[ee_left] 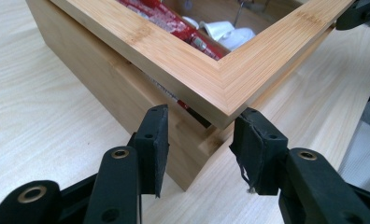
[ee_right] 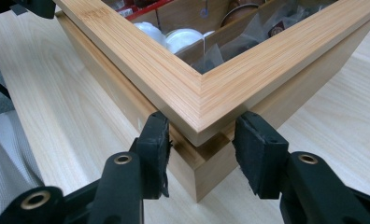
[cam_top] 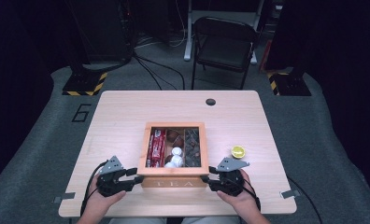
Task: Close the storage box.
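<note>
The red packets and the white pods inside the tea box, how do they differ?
The red packets are long, flat and glossy, filling the left compartment; the white pods are small, round and matte, clustered at the near end of the middle compartment. Both lie under the lid of the wooden tea box.

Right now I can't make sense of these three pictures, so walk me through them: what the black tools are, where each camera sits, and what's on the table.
A person sits at a wooden table and holds a hand-held two-jaw clamp tool in each hand: the left gripper and the right gripper. The wide picture is taken from above the person. The other two come from cameras riding on each gripper, looking along its black jaws. In the middle stands a bamboo tea box with a framed window lid, slightly raised, holding packets and pods. A half lemon lies to its right. Each gripper straddles a front corner of the box; nothing is lifted clear.
</note>
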Demonstrator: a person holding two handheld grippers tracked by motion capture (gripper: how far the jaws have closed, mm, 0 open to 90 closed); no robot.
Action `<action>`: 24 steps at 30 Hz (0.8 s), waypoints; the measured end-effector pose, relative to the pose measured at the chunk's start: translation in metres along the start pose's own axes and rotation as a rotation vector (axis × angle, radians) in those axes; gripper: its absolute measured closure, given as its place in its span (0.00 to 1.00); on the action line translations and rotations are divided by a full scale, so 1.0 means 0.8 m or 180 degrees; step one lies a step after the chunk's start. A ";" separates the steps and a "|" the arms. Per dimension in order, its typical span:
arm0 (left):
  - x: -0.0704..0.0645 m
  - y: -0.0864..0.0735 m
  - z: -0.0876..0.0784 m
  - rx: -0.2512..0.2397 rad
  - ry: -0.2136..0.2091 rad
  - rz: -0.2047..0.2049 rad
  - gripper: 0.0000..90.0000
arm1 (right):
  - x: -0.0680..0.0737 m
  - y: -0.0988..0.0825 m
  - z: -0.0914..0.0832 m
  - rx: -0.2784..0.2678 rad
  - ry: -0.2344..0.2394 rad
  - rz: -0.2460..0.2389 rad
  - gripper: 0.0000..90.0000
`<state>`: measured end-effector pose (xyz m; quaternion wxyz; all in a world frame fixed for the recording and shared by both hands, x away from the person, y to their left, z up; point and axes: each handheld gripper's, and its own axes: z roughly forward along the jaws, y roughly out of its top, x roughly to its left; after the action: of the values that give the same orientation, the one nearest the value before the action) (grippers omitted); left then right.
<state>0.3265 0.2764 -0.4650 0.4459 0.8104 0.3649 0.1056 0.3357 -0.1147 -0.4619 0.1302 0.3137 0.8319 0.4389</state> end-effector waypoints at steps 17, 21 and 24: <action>0.003 -0.008 -0.020 -0.0082 0.0095 -0.0126 0.57 | 0.002 -0.009 -0.013 0.0083 0.0045 0.0127 0.53; 0.010 -0.010 -0.028 -0.0088 0.0109 -0.0145 0.54 | -0.003 -0.007 -0.024 0.0048 0.0018 0.0114 0.49; 0.010 -0.013 -0.023 -0.0046 0.0041 -0.0162 0.51 | -0.007 -0.012 -0.027 -0.0002 0.0047 0.0152 0.48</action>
<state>0.3176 0.2975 -0.4640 0.4519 0.7970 0.3875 0.1021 0.3256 -0.1359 -0.4576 0.1136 0.3301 0.8249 0.4446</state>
